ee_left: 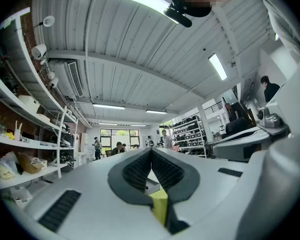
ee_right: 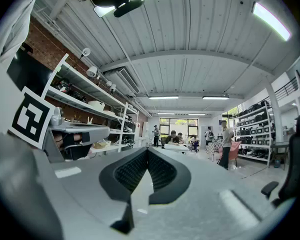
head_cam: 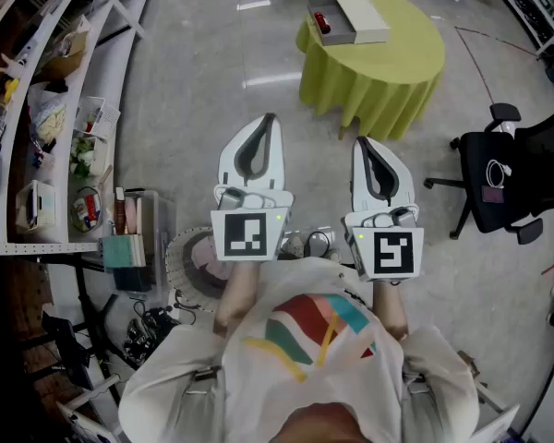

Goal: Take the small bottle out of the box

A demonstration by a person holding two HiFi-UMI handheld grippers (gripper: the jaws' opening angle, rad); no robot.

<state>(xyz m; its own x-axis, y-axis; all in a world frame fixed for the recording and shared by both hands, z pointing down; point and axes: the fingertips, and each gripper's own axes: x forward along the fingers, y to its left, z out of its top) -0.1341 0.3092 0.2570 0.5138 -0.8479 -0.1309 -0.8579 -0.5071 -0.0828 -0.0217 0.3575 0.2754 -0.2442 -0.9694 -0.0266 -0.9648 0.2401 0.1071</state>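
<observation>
Well, L gripper (head_cam: 269, 118) & R gripper (head_cam: 361, 142) fingers clenched, empty, small bottle (head_cam: 321, 16) in box (head_cam: 362, 15) well apart ahead

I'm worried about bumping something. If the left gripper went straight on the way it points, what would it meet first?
Probably nothing near: the left gripper, jaws together, aims across the open room, and the yellow-green table shows below its line. Depth is hard to judge.

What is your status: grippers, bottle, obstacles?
Both shut, empty: left gripper, right gripper. Red bottle in open box on table, not reached. Chair right, not blocking.
</observation>
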